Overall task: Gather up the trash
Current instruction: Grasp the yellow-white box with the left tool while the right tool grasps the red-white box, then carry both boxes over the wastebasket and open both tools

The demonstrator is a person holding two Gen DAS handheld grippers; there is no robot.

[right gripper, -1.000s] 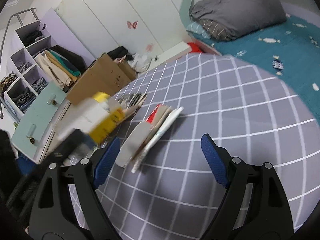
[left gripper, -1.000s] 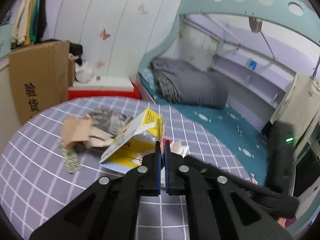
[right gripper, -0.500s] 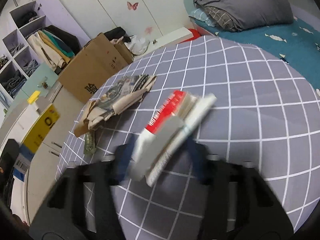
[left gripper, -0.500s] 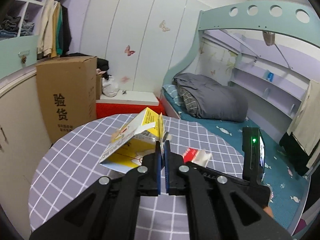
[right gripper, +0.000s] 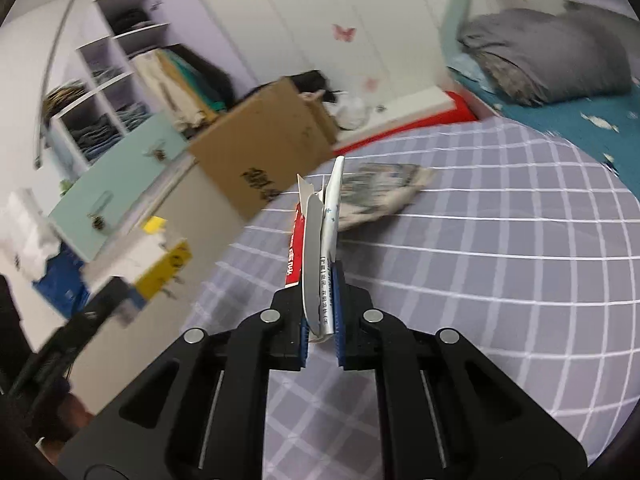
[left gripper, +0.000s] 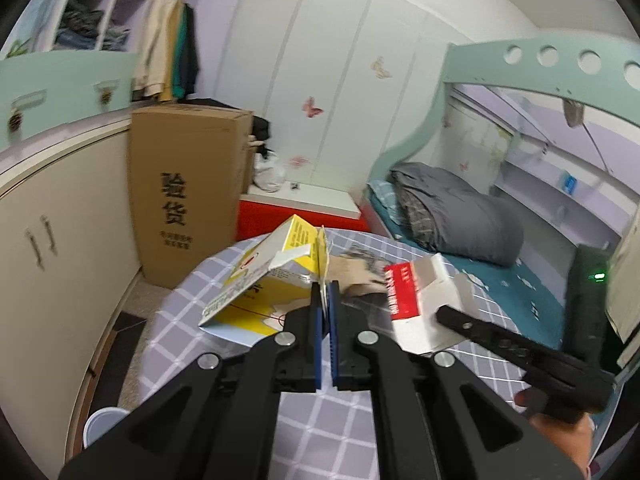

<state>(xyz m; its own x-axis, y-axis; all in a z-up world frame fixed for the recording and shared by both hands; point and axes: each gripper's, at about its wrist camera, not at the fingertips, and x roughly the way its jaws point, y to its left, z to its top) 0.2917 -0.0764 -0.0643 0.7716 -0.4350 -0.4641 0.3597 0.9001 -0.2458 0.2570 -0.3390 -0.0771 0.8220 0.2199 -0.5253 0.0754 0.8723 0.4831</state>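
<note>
While the yellow carton (left gripper: 256, 280) hung above the checked table (left gripper: 320, 420), pinched by its flap in my left gripper (left gripper: 325, 312), jaws nearly touching, my right gripper (right gripper: 322, 316) had closed tight on the flattened red-and-white box (right gripper: 316, 248). Crumpled paper (right gripper: 380, 192) lay on the table behind.

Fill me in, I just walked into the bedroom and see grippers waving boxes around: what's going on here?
Someone is clearing trash off the checked tablecloth with two handheld grippers. The left gripper is shut on a flattened yellow carton, lifted above the table. The right gripper is shut on a flattened red and white box, also raised. A crumpled printed wrapper lies on the cloth, not yet picked up.
</note>
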